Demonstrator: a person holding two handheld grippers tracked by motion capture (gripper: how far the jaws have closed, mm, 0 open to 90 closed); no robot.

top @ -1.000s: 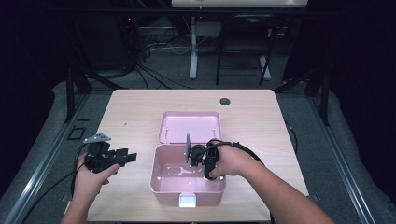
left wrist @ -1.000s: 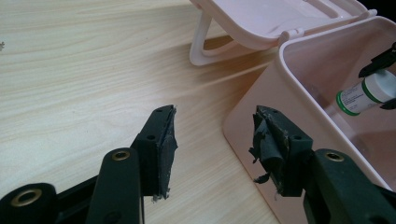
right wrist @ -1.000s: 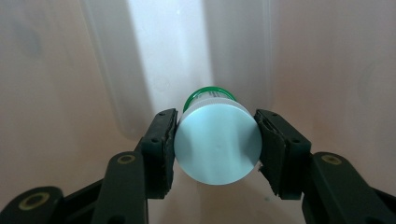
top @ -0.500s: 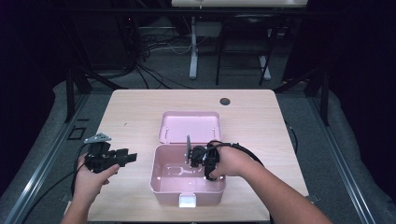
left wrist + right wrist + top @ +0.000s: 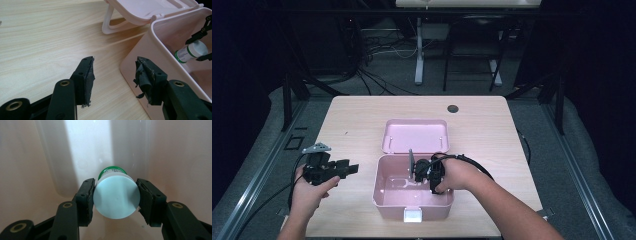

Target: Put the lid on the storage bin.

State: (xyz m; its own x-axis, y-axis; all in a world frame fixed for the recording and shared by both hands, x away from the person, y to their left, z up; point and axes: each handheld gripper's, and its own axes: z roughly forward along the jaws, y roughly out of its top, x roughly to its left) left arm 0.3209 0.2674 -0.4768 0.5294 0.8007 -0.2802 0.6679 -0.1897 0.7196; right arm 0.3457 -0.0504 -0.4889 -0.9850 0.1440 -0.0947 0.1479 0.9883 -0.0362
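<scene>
Your left tongs (image 5: 353,168) sit over the bench (image 5: 357,125) just left of the pink box (image 5: 384,200), jaws spread w/ nothing between them. In the left gripper view those tongs (image 5: 113,72) point at the box's near corner (image 5: 140,55), not touching it. The box stands open in front of you, and its lid (image 5: 414,136) lies flat on the bench, touching the box's far edge. Your right tongs (image 5: 411,167) reach down inside the box from its right side. In the right gripper view they (image 5: 115,195) pinch a small bottle (image 5: 116,197) by its white cap, both pads on it; green band on the bottle neck, box's pale wall (image 5: 37,170) right behind.
</scene>
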